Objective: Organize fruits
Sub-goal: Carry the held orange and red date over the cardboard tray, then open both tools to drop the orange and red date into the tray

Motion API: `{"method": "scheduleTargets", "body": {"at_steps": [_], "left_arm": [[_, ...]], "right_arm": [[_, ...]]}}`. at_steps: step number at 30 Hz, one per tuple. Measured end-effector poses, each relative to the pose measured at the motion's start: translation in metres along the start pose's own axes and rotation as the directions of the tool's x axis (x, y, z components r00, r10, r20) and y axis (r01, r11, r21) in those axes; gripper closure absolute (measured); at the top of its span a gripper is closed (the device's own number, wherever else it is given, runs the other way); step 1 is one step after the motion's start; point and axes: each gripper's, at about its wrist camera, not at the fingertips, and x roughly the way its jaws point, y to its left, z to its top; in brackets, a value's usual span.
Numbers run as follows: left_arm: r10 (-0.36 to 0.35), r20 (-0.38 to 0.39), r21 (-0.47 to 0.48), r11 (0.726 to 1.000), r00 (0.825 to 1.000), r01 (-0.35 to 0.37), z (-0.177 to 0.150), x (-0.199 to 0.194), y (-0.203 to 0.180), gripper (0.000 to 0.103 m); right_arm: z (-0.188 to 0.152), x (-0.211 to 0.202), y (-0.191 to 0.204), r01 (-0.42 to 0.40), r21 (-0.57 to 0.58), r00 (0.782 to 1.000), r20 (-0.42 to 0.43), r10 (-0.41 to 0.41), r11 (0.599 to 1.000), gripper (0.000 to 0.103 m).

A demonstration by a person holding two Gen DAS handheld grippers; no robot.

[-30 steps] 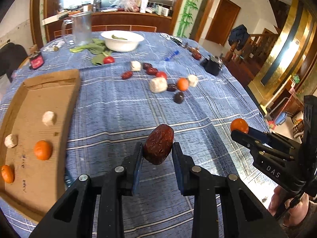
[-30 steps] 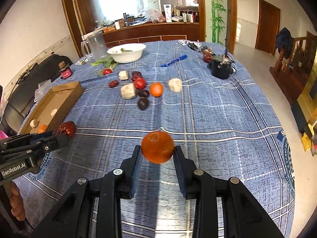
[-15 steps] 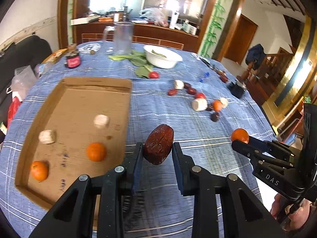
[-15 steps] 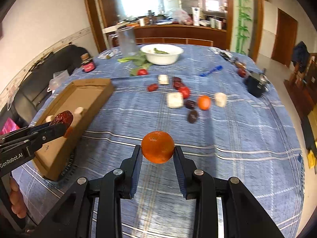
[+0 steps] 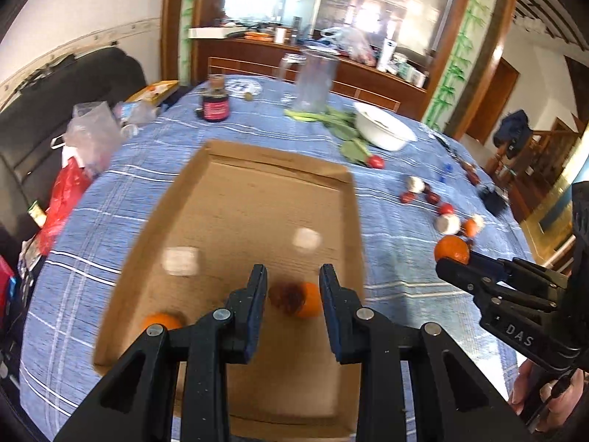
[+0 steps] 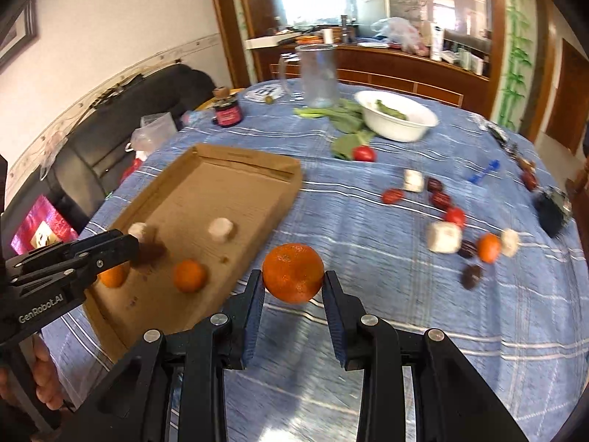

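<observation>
the right gripper (image 6: 293, 296) rises from six o'clock, its pads pressed on either side of an orange (image 6: 293, 272) held above the blue checked tablecloth (image 6: 368, 294). toward nine o'clock the left gripper (image 6: 138, 252) reaches in over the cardboard tray (image 6: 235, 184), a blurred dark red date (image 6: 151, 252) at its tip. in the tray lie two oranges (image 6: 189, 276) and two pale chunks (image 6: 221, 230). toward three o'clock loose dates, tomatoes, pale chunks and one small orange (image 6: 489, 247) are scattered on the cloth. near twelve o'clock stand a white bowl (image 6: 397, 119) and a clear pitcher (image 6: 316, 75).
</observation>
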Motion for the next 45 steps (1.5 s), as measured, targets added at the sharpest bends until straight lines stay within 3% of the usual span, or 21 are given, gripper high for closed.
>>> {"method": "scheduleTargets", "body": {"at_steps": [6,13,17,26,32,36,45], "left_arm": [[0.065,-0.009,-0.019,0.998,0.998,-0.065,0.013,0.012,0.033,0.075],[0.077,-0.039,-0.064,0.995,0.996,-0.08,0.032,0.035,0.06,0.075],[0.07,-0.078,-0.067,0.995,0.994,-0.076,0.039,0.055,0.062,0.075],[0.076,-0.149,-0.05,0.995,0.986,-0.084,0.038,0.091,0.058,0.075],[0.072,-0.168,-0.056,0.995,0.983,-0.082,0.039,0.096,0.059,0.074],[0.08,-0.167,-0.057,0.994,0.983,-0.09,0.037,0.092,0.06,0.068],[0.124,-0.101,-0.032,0.991,0.987,-0.128,0.028,0.061,0.053,0.061]], "right_arm": [[0.022,0.03,0.02,-0.023,-0.014,1.0,-0.014,0.023,1.0,0.068],[0.046,0.066,0.031,-0.042,-0.013,0.998,-0.041,0.042,0.999,0.068],[0.057,0.093,0.041,-0.06,-0.025,0.995,-0.076,0.058,0.998,0.068],[0.062,0.135,0.054,-0.021,-0.114,0.991,-0.135,0.005,0.993,0.068],[0.062,0.137,0.056,0.003,-0.138,0.992,-0.125,-0.021,0.99,0.067],[0.062,0.134,0.056,0.01,-0.137,0.992,-0.123,-0.027,0.991,0.059],[0.053,0.093,0.05,0.023,-0.075,0.996,-0.082,-0.03,0.997,0.054]]}}
